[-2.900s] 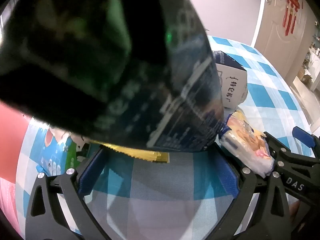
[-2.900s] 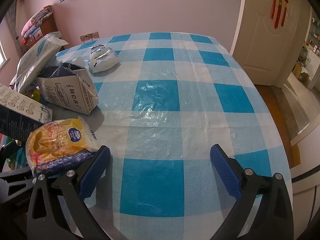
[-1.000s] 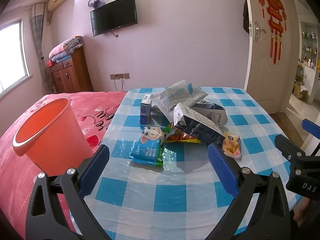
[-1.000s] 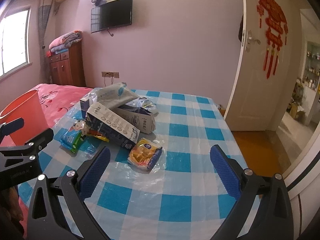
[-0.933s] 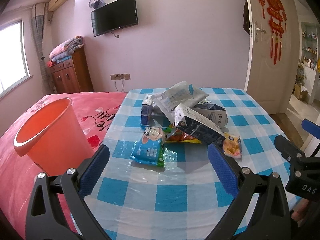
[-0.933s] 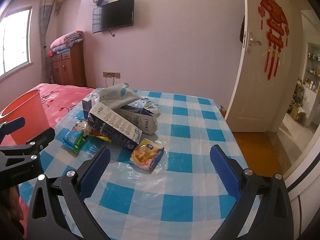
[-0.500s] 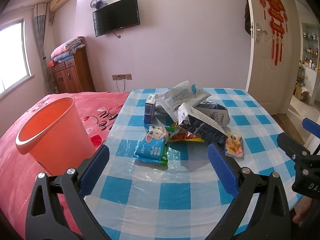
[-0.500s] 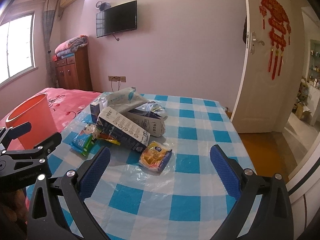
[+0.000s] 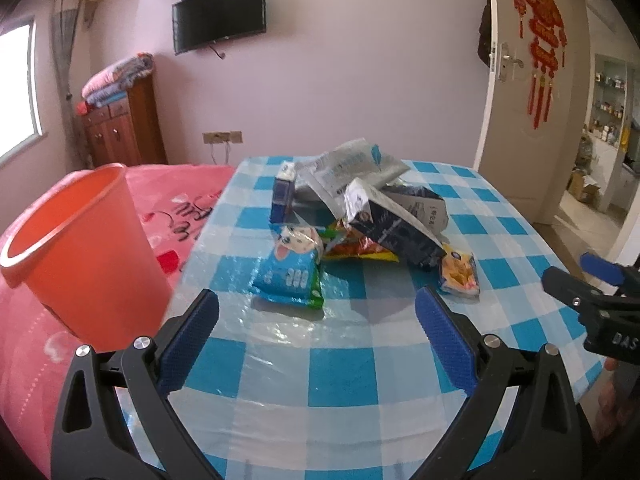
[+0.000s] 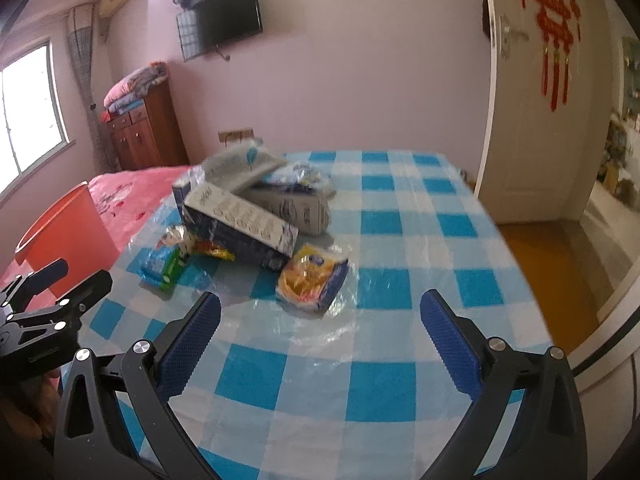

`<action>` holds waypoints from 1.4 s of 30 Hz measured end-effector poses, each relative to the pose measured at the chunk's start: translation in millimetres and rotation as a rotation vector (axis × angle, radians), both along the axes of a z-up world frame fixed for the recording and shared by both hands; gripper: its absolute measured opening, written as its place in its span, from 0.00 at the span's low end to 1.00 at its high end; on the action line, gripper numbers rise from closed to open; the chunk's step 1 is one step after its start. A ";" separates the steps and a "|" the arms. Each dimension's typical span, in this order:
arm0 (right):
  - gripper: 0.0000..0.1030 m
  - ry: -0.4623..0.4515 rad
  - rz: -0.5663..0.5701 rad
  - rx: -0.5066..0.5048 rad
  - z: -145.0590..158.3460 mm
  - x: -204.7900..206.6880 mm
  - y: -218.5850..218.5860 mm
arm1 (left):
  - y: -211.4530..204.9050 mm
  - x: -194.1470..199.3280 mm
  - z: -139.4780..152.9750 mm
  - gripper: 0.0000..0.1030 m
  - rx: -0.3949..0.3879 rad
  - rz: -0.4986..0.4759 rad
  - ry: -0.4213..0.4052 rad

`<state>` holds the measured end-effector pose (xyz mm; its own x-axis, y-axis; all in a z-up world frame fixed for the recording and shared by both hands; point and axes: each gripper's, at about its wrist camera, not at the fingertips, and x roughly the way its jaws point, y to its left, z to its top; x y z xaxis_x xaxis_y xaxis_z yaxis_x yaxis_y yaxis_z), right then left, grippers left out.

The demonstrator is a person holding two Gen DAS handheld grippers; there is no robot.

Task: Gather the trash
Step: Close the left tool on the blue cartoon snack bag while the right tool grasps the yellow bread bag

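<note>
A heap of trash lies on the blue-checked table (image 9: 340, 372): a blue wipes packet (image 9: 290, 274), a dark milk carton (image 9: 394, 230), a white carton (image 9: 424, 206), a yellow snack bag (image 9: 460, 274), a silver bag (image 9: 352, 166) and a small blue box (image 9: 283, 196). An orange bin (image 9: 76, 248) stands left of the table. My left gripper (image 9: 318, 334) is open and empty, short of the wipes packet. My right gripper (image 10: 320, 336) is open and empty, short of the yellow snack bag (image 10: 312, 278). The dark carton (image 10: 244, 226) and the bin (image 10: 64, 236) also show in the right wrist view.
A red bedspread (image 9: 180, 196) lies behind the bin. A wooden cabinet (image 9: 124, 128) stands at the back left, a television (image 9: 219, 14) hangs on the wall. An open door (image 9: 516, 92) is at the right. The table's near edge is just below both grippers.
Both grippers have pulled back and up from close over the trash to a wide view of the table. In the last half second both drifted slightly; the right view swung a little and blurred.
</note>
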<state>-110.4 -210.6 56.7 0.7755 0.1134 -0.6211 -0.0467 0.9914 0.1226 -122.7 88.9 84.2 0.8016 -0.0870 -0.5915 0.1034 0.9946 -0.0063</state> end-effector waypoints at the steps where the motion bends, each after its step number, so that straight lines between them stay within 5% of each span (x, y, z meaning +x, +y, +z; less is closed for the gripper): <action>1: 0.96 0.012 0.002 0.005 -3.3 2.4 -0.7 | 0.7 1.9 -2.4 0.96 -0.004 -0.005 0.008; 15: 0.95 0.189 0.021 0.173 -51.0 61.9 -9.8 | 22.3 71.3 -35.4 0.96 0.018 -0.005 0.134; 21: 0.81 0.218 0.027 0.170 -58.4 86.5 -3.9 | 21.9 95.4 -44.5 0.96 0.053 -0.020 0.159; 34: 0.81 0.261 0.017 0.140 -76.1 118.9 7.6 | 3.8 139.4 -59.3 0.95 0.100 -0.081 0.220; 42: 0.72 0.239 0.016 0.036 -76.7 125.2 16.1 | 5.9 148.6 -70.6 0.64 0.076 -0.071 0.278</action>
<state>14.9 -194.5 -20.0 0.6048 0.1499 -0.7821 -0.0282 0.9855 0.1671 25.8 94.8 13.6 0.6012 -0.0844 -0.7946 0.1772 0.9837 0.0296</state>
